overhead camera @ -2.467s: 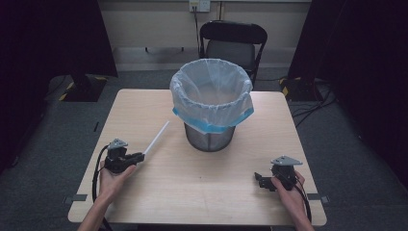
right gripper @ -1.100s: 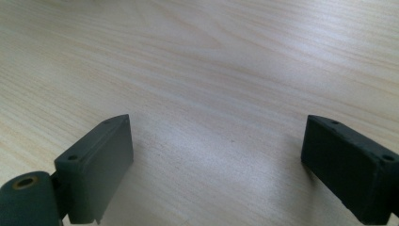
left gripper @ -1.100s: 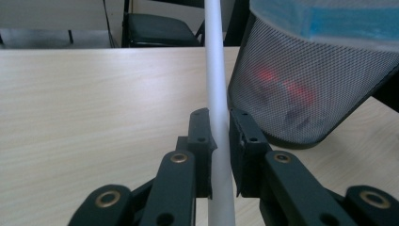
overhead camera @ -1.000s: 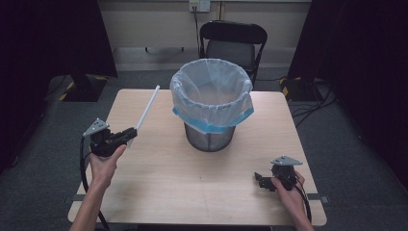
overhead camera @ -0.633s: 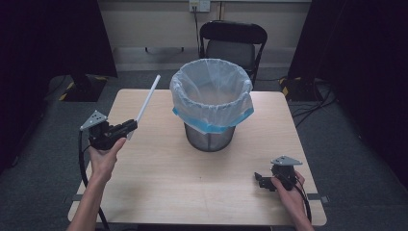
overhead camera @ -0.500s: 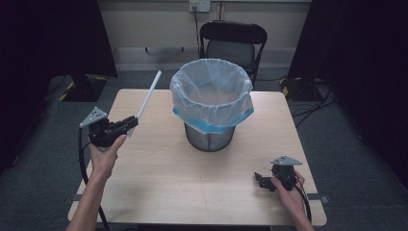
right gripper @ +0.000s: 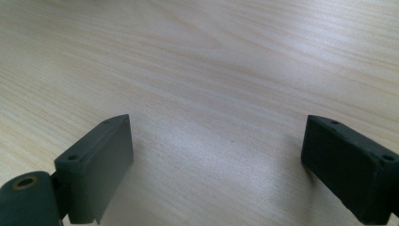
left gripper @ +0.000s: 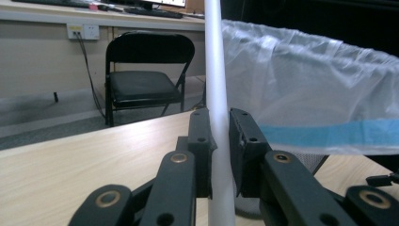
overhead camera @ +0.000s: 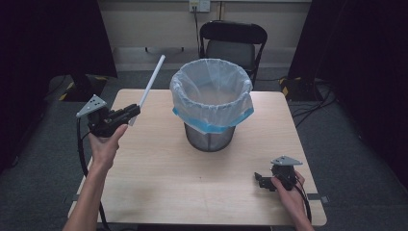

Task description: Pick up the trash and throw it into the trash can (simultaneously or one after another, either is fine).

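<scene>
Wood table [overhead camera: 159, 183] | left gripper [overhead camera: 130, 112] raised, clamping white tube [overhead camera: 149, 86] | right gripper [overhead camera: 260, 181] resting, wide

The high view looks forward and down from above the person's side onto the whole pale wooden table [overhead camera: 159, 187]. The left gripper view sits low, facing across the tabletop to the black folding chair [left gripper: 141, 70] and the mesh bin with a clear plastic liner [left gripper: 310, 94], both shared with the high view. The right gripper view looks down, very near the bare wood.
</scene>
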{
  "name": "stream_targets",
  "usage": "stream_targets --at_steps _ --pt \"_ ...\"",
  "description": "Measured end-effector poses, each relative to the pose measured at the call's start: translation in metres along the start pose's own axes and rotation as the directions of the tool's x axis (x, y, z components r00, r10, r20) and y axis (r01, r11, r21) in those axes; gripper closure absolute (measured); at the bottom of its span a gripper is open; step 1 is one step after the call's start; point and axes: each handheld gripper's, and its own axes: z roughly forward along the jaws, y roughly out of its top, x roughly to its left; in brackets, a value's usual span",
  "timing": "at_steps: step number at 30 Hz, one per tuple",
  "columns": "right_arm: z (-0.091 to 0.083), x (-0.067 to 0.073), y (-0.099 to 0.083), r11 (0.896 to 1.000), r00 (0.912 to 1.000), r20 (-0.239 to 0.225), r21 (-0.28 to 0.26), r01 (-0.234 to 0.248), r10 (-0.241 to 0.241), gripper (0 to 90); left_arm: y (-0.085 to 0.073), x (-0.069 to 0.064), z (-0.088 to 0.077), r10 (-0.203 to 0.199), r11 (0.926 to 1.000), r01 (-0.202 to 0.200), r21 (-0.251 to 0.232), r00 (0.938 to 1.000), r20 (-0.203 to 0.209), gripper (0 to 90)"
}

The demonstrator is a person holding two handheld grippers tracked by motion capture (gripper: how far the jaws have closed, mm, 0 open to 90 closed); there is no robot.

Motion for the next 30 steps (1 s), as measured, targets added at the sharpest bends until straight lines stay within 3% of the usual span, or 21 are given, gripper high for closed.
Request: stream_targets --at_steps 15,30 --pt "0.0 0.0 0.0 1.0 1.0 0.0 0.0 0.0 0.0 8.8 0.027 -0.01 0.004 0.021 0.9987 -0.019 -0.047 0.9989 0.043 80.1" --pt "0.0 0.0 0.0 1.0 1.0 0.0 -0.001 0.002 -0.002 8.8 0.059 -0.031 0.023 0.075 0.9952 -0.067 -0.072 0.9911 0.11 80.2"
